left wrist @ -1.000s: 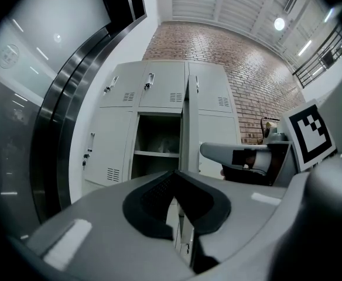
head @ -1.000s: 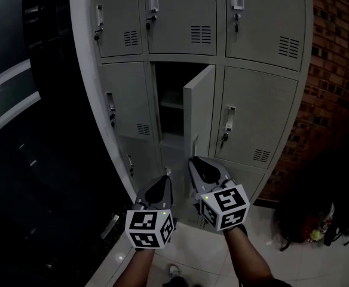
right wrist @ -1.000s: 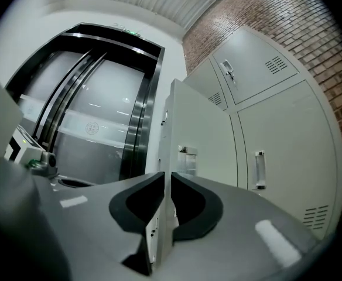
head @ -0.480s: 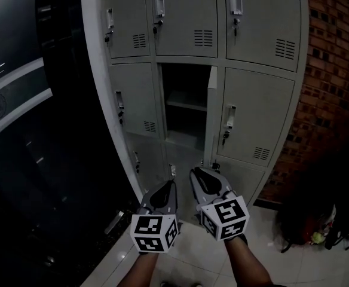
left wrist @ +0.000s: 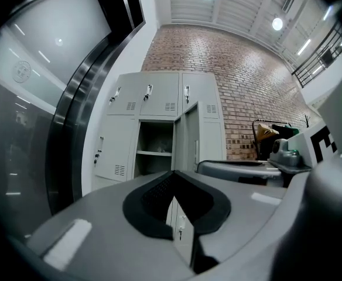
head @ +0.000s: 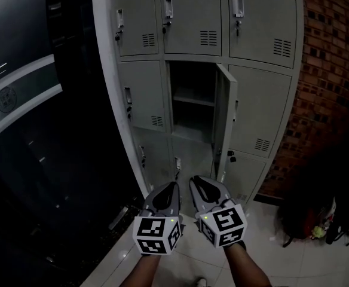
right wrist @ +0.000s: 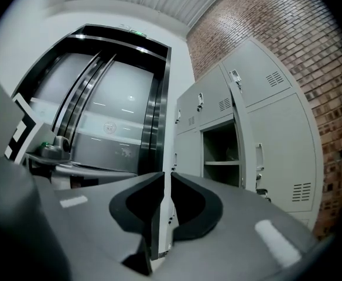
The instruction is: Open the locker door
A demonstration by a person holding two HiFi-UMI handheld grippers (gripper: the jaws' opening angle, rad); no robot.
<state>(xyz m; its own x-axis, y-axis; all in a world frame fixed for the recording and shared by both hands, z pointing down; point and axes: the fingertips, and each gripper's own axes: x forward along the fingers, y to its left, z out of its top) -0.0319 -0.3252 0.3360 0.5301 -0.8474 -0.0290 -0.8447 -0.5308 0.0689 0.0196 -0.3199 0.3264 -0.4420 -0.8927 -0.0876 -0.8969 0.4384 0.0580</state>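
Your locker door (head: pixel 226 118) is already open: it is the centre door of the middle row in the grey locker bank (head: pixel 264 106), swung out on its right-hand hinge so you see it almost edge-on, partly covering the locker to its right. Behind it the compartment (head: pixel 189 79) is dark, with 1 shelf (head: pixel 192 99) across it. You hold both tools low in front of you, side by side above the pale floor tiles (head: pixel 264 232), well apart from the door and touching nothing. Your left gripper (head: pixel 170 189) has its jaws closed, tips meeting, with nothing caught in them. Your right gripper (head: pixel 199 185) has its jaws drawn in to a narrow slit, the pads not quite meeting and nothing between them. A brick wall (head: pixel 336 70) runs along the right edge of the locker bank, dark bags (head: pixel 318 220) lie on the floor at its foot, and a dark glass wall (head: pixel 31 130) stands to the left.
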